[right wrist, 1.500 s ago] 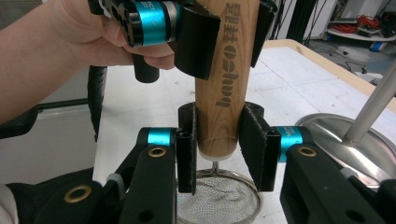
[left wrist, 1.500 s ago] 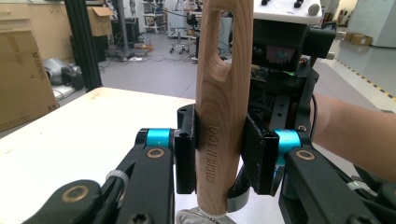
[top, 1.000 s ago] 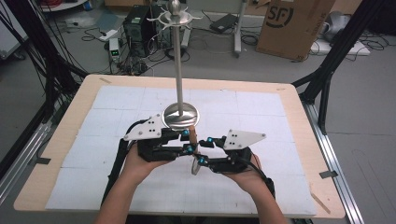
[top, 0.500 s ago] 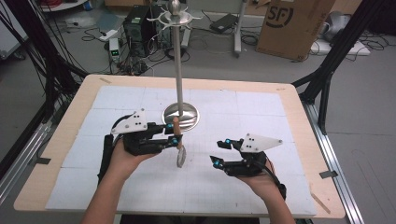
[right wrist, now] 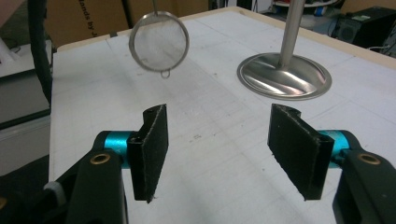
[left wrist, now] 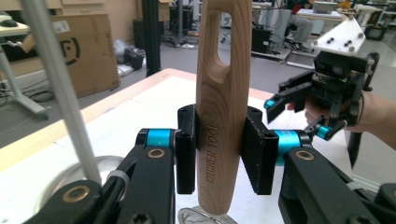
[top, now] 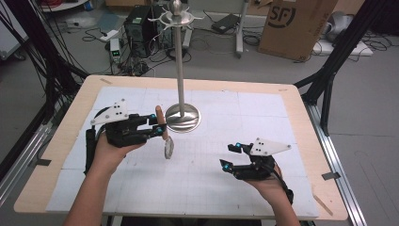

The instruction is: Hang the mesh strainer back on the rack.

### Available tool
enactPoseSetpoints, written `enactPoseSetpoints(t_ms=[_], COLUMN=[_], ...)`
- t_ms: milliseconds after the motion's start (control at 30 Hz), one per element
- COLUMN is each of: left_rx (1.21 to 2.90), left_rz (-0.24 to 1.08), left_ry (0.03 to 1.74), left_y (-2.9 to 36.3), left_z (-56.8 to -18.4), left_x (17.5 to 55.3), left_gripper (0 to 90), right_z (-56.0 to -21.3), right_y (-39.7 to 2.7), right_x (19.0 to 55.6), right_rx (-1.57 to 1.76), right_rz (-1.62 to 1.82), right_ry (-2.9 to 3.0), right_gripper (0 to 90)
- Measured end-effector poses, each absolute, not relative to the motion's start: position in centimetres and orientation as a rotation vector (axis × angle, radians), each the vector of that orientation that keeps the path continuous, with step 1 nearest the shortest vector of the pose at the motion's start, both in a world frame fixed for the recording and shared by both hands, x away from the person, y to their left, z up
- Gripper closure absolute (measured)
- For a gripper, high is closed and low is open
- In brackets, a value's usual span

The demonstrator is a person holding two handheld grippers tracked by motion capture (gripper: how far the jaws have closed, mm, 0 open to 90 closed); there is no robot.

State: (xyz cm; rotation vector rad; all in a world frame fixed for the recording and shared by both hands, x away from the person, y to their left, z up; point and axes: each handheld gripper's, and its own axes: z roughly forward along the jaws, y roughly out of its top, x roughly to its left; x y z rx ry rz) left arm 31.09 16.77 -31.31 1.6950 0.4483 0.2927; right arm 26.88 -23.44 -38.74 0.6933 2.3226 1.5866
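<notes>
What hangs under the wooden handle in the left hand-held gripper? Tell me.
A small round mesh strainer hangs below the wooden handle, above the white table mat. The left hand-held gripper covers the handle's middle; the joint to the strainer cannot be made out.

The wooden handle (left wrist: 220,107) clamped between the jaws in the left gripper view carries the words "KITCHEN TOOL", pressed into the wood in capitals. The lettering runs lengthwise along the handle, level with the two black pads and just inside the left one.

In the high view, a cardboard box (top: 294,26) on the floor well beyond both grippers bears a dark logo reading "SF".

In the right gripper view, far above the left jaw, another cardboard surface (right wrist: 88,18) shows dark print cut off at the frame edge; "hands by" can be made out, the rest not.
</notes>
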Motion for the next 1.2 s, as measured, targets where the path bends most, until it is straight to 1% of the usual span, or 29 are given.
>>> enactPoseSetpoints(t_ms=[67, 433, 967, 1200], left_rx=[1.683, 1.680, 1.687, 1.689], left_rz=[0.285, 0.347, 0.427, 0.439], left_ry=[0.455, 0.504, 0.545, 0.555], left_y=[17.0, 18.1, 18.8, 19.0], left_z=[-31.1, -29.0, -24.8, -23.5], left_x=[31.5, 33.6, 37.3, 38.7], left_gripper=[68.8, 68.8, 68.8, 68.8], right_z=[-38.7, -38.6, -38.6, -38.6], right_y=[-23.6, -23.9, -23.6, -23.7], right_x=[26.9, 27.0, 26.9, 26.9], right_rx=[0.703, 0.706, 0.695, 0.699], right_rz=[1.595, 1.608, 1.612, 1.615], right_ry=[2.318, 2.305, 2.317, 2.316], right_gripper=[37.7, 37.3, 37.0, 36.9])
